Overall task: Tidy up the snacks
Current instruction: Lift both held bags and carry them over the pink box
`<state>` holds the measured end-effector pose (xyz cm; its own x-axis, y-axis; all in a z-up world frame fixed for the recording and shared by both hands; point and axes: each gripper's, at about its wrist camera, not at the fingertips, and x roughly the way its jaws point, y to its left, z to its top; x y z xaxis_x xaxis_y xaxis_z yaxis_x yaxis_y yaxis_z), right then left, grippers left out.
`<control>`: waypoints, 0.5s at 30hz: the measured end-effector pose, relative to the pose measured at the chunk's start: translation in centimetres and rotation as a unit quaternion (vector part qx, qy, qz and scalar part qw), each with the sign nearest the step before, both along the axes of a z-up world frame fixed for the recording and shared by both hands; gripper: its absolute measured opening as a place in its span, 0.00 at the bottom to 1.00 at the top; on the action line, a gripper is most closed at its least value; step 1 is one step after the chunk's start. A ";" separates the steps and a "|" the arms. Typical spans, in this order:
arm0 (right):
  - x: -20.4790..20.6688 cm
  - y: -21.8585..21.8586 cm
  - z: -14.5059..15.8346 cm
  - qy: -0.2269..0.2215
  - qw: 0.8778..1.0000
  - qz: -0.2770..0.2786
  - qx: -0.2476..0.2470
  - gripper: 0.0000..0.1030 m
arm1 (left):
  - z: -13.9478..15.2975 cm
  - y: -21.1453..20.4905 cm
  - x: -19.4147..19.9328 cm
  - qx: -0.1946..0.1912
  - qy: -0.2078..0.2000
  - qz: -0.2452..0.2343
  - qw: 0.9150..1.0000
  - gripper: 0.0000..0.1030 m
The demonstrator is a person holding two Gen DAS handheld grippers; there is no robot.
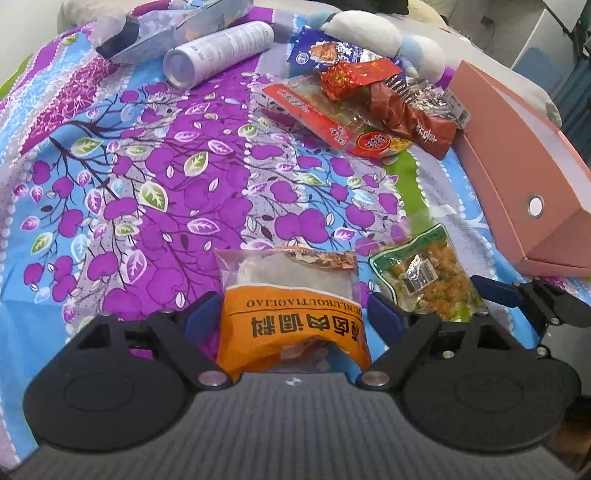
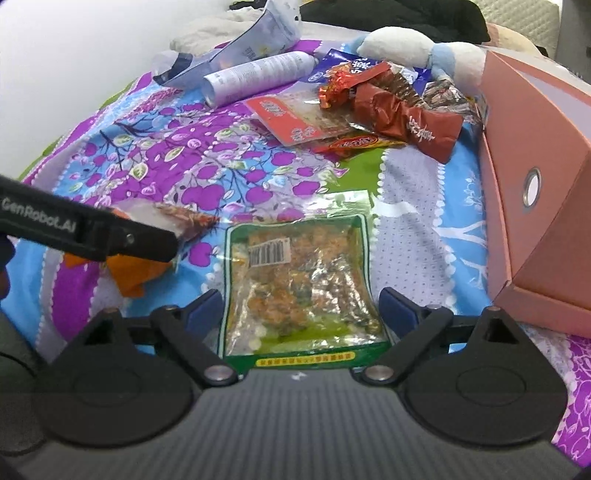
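An orange and clear seasoning packet lies on the flowered bedspread between the blue pads of my left gripper. Both pads touch its side edges, and its near end is arched up. Just to its right lies a green-rimmed clear packet of yellow snack pieces. In the right wrist view this green packet lies flat between the jaws of my right gripper, which is open with a gap on each side. The left gripper's black finger crosses over the orange packet.
A pile of red, blue and brown snack wrappers sits at the back. A pink open box lies along the right side. A white canister, a pale bag and a plush toy lie further back.
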<state>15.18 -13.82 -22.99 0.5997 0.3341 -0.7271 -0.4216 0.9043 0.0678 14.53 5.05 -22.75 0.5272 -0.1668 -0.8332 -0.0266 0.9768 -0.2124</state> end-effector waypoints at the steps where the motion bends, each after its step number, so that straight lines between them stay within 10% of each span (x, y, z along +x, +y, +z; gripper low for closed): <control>1: -0.1 0.1 0.1 -0.002 1.000 0.001 -0.002 0.86 | -0.1 0.0 0.0 0.001 0.001 0.000 1.000 0.78; 15: -0.8 -1.0 2.5 -0.006 0.999 -0.033 0.015 0.50 | 2.8 0.1 -1.1 -0.023 -0.033 0.014 0.999 0.67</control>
<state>14.36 -14.79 -20.45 0.6301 0.3145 -0.7100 -0.3616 0.9280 0.0901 13.42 5.16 -19.90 0.5855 -0.1890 -0.7883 -0.0384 0.9649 -0.2598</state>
